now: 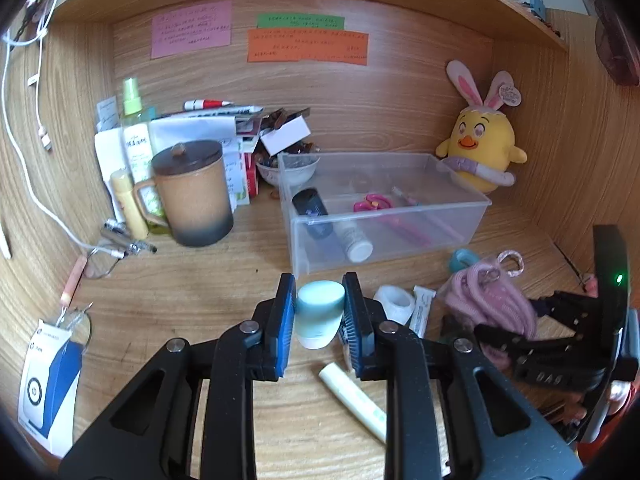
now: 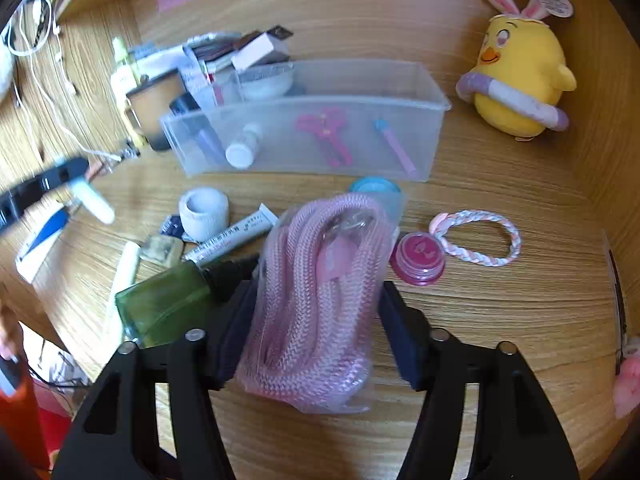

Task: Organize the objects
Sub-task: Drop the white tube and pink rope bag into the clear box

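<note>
Bearing handwriting too blurred to read, pink note (image 1: 191, 29), orange note (image 1: 307, 46).

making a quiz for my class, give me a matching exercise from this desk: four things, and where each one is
Things:
1. pink scissors
2. small blue-capped bottle
3. bag of pink rope
4. plush chick

Places:
A. between the right hand-held gripper's jaws
B. back right corner of the desk
C. inside the clear bin
D. clamped in the left hand-held gripper

Pairs: 1-C, 2-D, 3-A, 4-B

Pale-blue bottle (image 1: 320, 314) upright between jaws
</note>
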A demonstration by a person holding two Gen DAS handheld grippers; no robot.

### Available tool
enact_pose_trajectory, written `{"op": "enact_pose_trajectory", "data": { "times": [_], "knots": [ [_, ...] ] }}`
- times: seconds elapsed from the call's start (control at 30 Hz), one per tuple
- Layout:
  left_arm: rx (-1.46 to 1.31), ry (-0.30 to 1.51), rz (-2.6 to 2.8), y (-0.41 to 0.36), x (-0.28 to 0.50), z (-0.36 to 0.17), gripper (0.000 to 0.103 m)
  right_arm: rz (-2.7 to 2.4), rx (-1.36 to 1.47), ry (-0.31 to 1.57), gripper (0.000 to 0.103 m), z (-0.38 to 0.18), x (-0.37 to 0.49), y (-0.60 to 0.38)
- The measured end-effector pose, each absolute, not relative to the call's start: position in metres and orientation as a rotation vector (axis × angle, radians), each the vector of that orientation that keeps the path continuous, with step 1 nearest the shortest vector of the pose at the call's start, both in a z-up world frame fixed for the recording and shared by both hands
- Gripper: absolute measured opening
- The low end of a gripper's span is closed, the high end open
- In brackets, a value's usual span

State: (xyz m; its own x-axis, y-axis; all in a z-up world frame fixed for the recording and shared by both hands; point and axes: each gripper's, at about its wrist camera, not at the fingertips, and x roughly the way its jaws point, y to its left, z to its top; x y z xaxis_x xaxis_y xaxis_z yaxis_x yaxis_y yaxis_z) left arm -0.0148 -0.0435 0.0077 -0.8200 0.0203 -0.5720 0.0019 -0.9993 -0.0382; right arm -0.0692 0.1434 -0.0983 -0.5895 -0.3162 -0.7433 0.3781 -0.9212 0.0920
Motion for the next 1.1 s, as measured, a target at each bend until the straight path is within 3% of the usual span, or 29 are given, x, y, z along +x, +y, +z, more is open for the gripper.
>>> {"op": "enact_pose_trajectory", "data": {
  "times": [0.1, 0.27, 0.33, 0.37, 0.5, 1.1],
  "knots": [
    [-0.912, -0.049, 2.983, -0.039, -0.022, 0.013, 0.023, -2.518, 1.102, 0.123, 0.046, -0.098, -0.069, 0.142],
    [-0.863, -0.035, 2.972, -0.031, -0.037, 0.025, 0.023, -2.532, 1.069, 0.089, 0.038, -0.094, -0.069, 0.148],
    [-0.842, -0.035, 2.966, -0.029, -0.045, 0.031, 0.023, -2.537, 1.052, 0.078, 0.033, -0.09, -0.068, 0.149],
    [-0.832, -0.034, 2.962, -0.028, -0.049, 0.034, 0.023, -2.537, 1.04, 0.066, 0.024, -0.086, -0.067, 0.151],
    [-0.803, -0.04, 2.955, -0.025, -0.063, 0.044, 0.023, -2.557, 0.994, 0.071, 0.015, -0.071, -0.065, 0.155],
    [-0.9, -0.005, 2.915, -0.013, -0.148, 0.052, 0.023, -2.596, 0.816, 0.056, 0.009, -0.019, -0.082, 0.167]
  ]
}}
